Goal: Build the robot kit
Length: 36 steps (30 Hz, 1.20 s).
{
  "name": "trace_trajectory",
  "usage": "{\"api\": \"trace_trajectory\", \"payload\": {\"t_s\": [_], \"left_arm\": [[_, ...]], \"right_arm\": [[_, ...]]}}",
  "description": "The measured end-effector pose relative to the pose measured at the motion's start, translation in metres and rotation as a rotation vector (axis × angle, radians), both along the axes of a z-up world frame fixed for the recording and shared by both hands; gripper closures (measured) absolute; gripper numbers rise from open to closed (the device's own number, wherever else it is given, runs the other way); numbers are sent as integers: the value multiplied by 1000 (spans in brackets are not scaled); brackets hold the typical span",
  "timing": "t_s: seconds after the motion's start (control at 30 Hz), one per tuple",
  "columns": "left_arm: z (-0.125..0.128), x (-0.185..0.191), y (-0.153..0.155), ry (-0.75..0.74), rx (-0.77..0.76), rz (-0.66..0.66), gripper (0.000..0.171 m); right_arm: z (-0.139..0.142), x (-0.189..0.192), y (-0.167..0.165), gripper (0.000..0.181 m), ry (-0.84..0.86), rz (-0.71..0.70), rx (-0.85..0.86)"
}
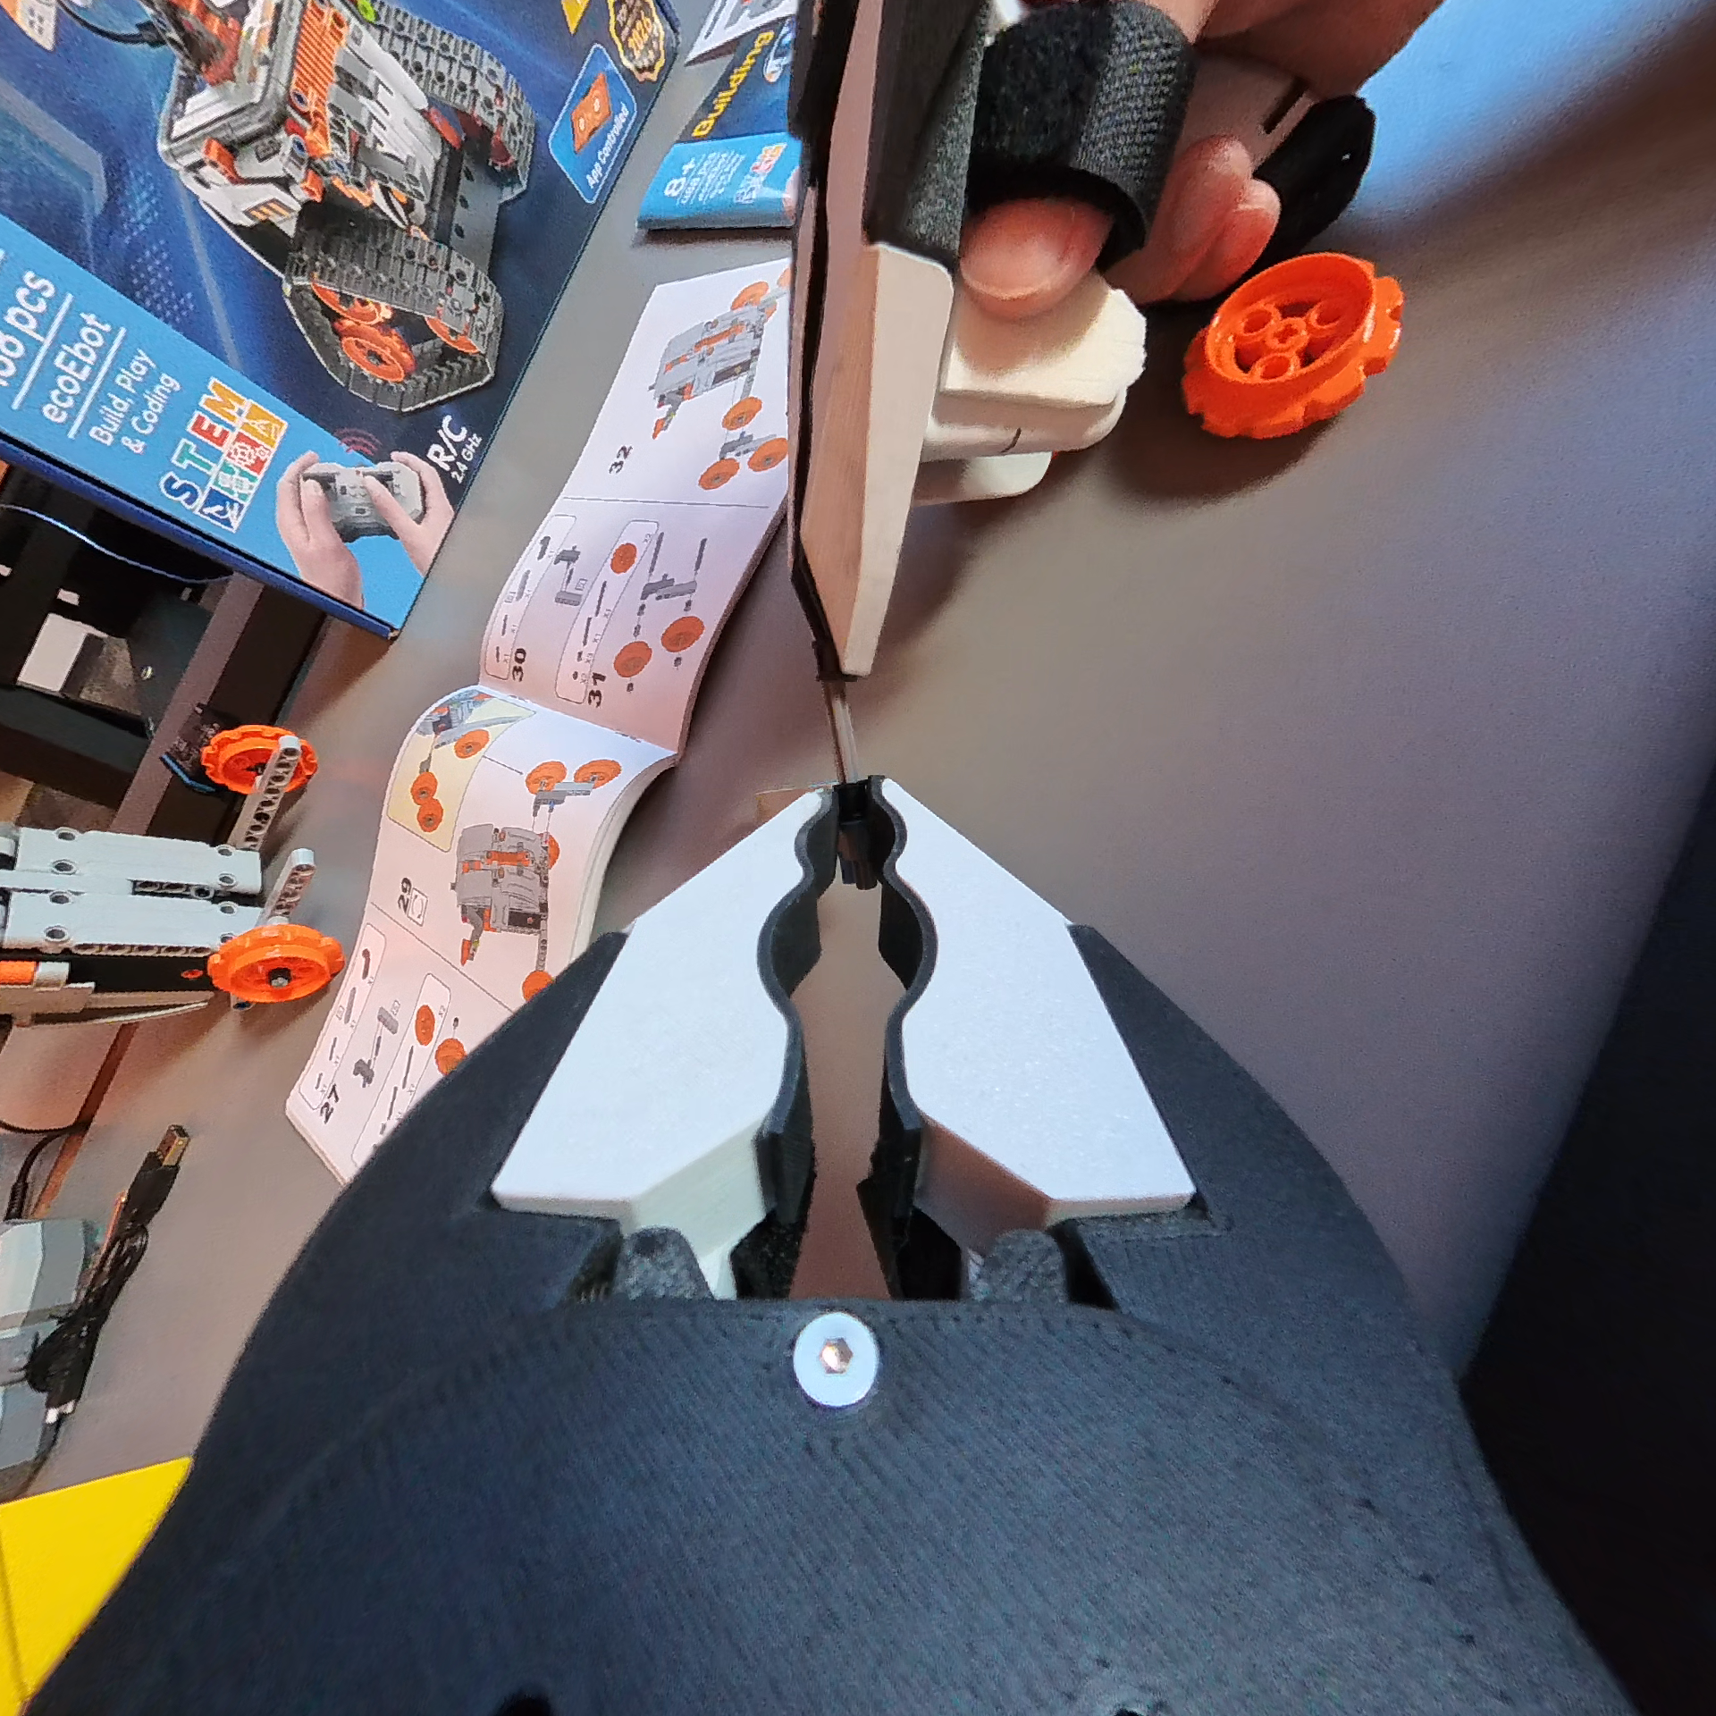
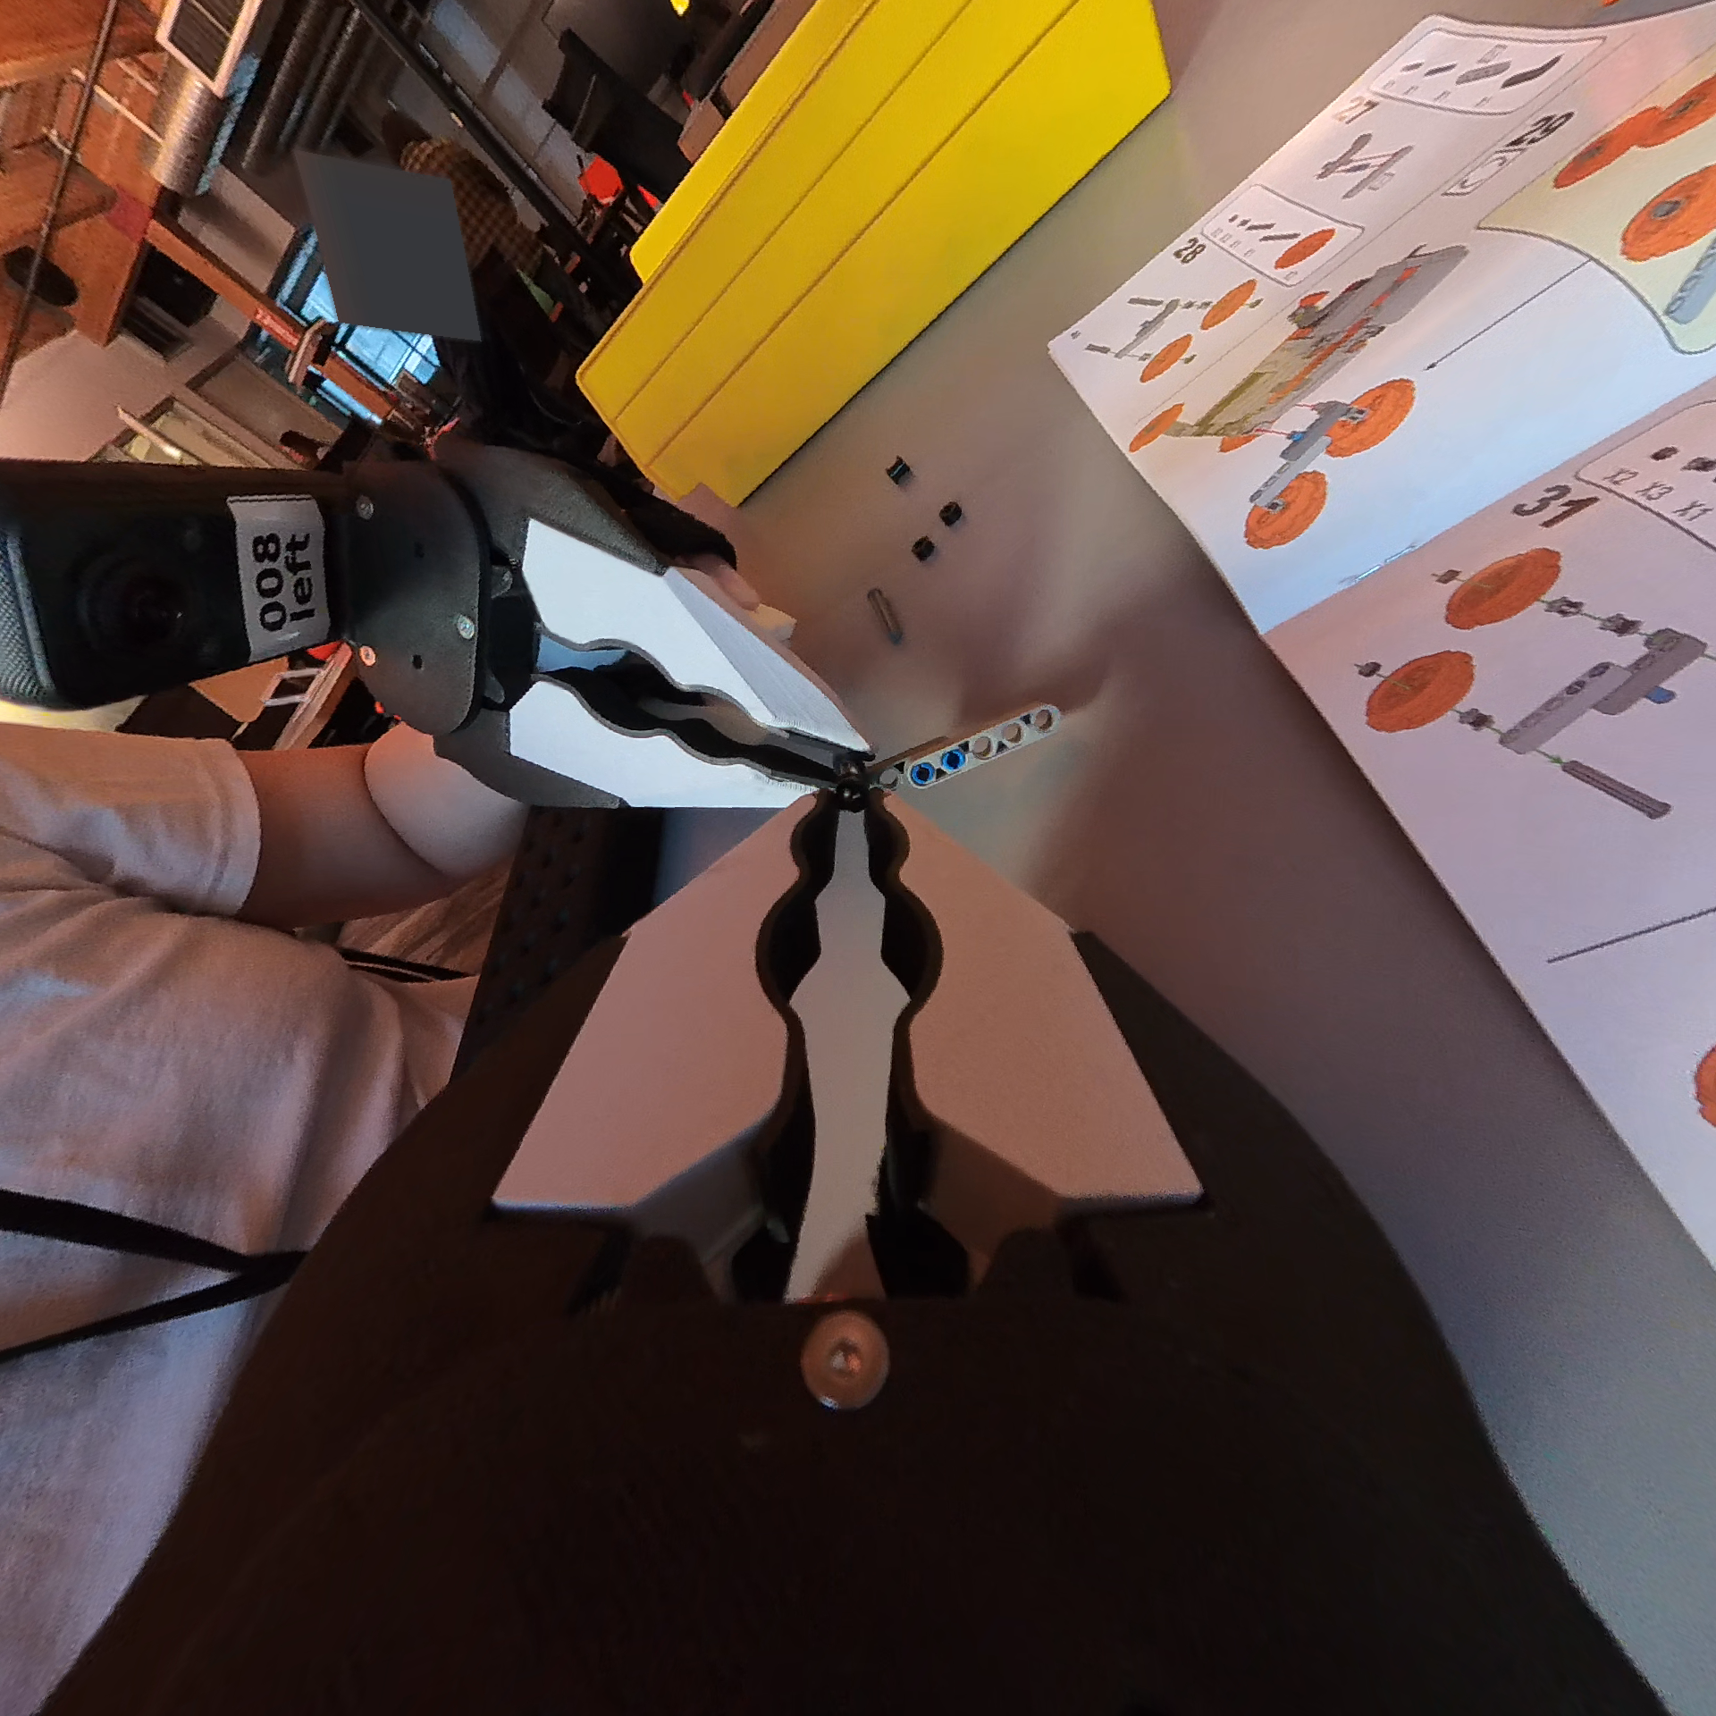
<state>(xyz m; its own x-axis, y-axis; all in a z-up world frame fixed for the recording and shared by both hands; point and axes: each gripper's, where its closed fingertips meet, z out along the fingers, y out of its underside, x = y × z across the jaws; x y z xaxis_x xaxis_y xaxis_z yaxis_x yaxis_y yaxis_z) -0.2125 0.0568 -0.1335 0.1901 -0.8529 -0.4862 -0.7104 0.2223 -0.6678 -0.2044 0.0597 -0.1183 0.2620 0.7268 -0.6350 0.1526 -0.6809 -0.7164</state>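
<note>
The left hand-held gripper [image 1: 852,817] pinches a small black connector [image 1: 854,836]. The right hand-held gripper [image 2: 850,789] clamps a grey axle [image 1: 843,734] meeting it, above the surface [image 1: 1300,836] beside the open instruction booklet [image 1: 594,706].

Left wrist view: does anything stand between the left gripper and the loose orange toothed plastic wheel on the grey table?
Nothing visible: bare grey table lies between the left gripper and the orange toothed plastic wheel. The right gripper hangs beside it, and the left gripper is shut on a small black piece.
</note>
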Motion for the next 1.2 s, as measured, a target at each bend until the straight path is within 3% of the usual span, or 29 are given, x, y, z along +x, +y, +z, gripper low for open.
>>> {"api": "trace_trajectory", "payload": {"t_s": [0.3,1.07,1.2], "left_arm": [[4,-3,4,-8,19,25,169],[3,1,-1,4,40,-8,169],[3,0,-1,8,40,-7,169]], "right_arm": [[3,-3,4,177,29,-49,-11],[5,0,-1,177,69,18,-66],[4,-1,-1,177,37,23,-7]]}}
